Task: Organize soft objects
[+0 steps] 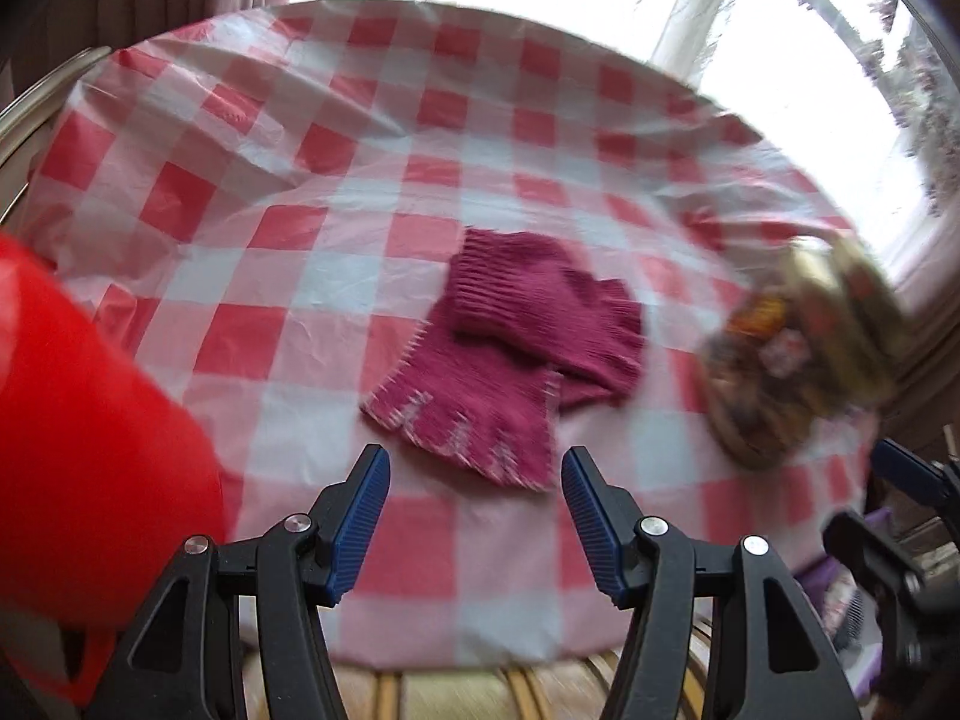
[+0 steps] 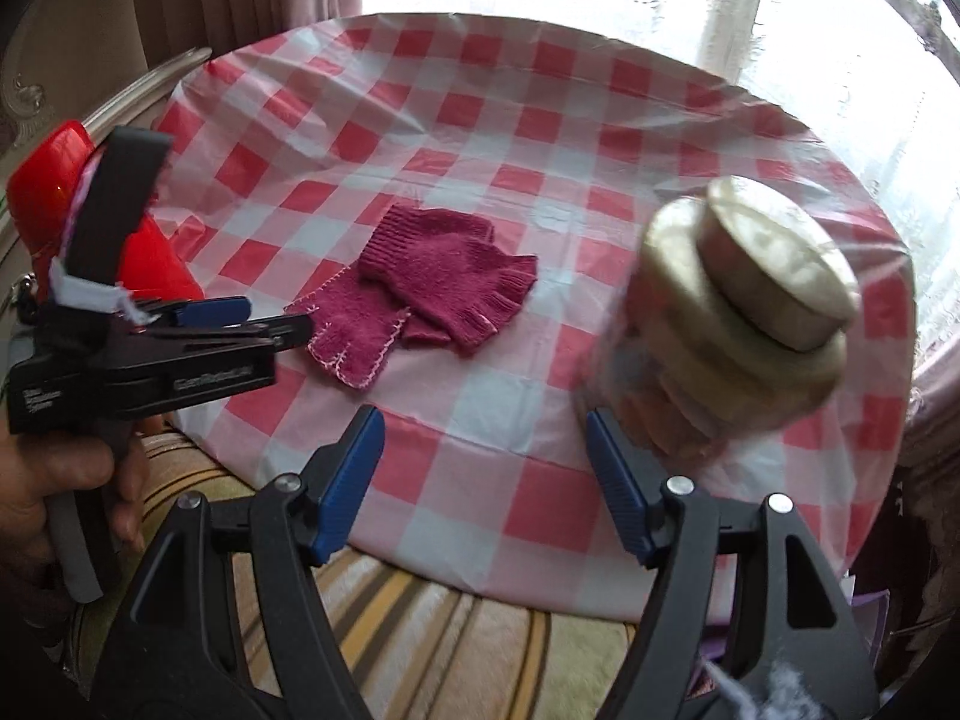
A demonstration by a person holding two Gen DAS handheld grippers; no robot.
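Note:
A pair of magenta knit fingerless gloves (image 1: 516, 348) lies overlapped in the middle of a round table with a red-and-white checked cloth (image 1: 372, 138). My left gripper (image 1: 474, 480) is open and empty, just short of the gloves' near edge. In the right wrist view the gloves (image 2: 426, 294) lie ahead and left. My right gripper (image 2: 486, 444) is open and empty over the table's near edge. The left gripper (image 2: 240, 324) shows there side-on, held by a hand.
A red plastic cup (image 1: 78, 468) stands at the table's left, also in the right wrist view (image 2: 66, 180). A glass jar with a pale lid (image 2: 744, 306) stands at the right, close to my right gripper; it also shows in the left wrist view (image 1: 798, 342). A striped cushion (image 2: 420, 618) lies below the table edge.

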